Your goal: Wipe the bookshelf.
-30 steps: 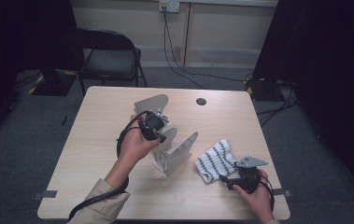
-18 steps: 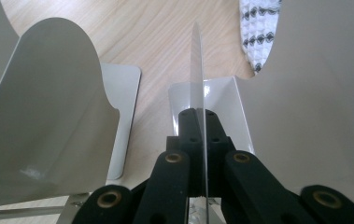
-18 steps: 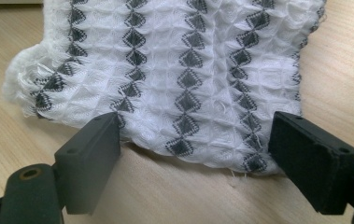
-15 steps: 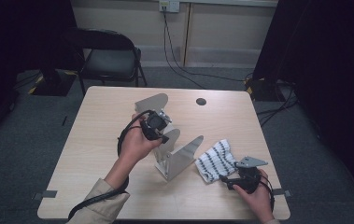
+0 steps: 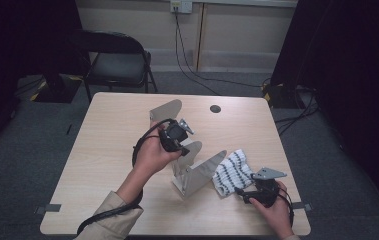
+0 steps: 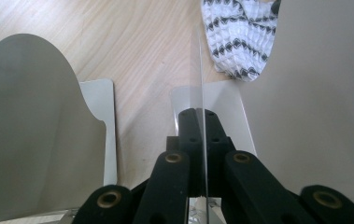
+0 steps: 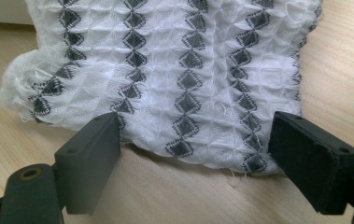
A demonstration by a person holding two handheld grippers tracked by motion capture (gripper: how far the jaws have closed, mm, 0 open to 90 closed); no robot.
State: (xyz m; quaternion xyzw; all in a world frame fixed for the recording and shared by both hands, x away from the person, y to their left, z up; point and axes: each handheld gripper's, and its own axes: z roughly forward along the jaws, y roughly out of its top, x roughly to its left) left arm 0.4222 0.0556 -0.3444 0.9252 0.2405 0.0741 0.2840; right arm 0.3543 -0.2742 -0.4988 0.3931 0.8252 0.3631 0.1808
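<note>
left gripper [image 5: 181, 142] is clamped on the thin upright edge of a metal bookend [image 6: 201, 93], held edge-on at mid-table. its flat base runs toward the striped cloth [image 5: 232, 171] lying just right of it. right gripper [image 7: 198, 154] is spread wide at the cloth's near edge, gripping nothing. a second bookend [image 5: 167, 111] stands farther back.

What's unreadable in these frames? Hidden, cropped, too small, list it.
- Left claw: in the left gripper view its lower part is cut by the bottom edge.
- Near bookend: in the high view the left hand hides where the plate is pinched.
- Cloth: in the right gripper view the top edge cuts off its far end.
- Dark disc: too small to identify in the high view.
</note>
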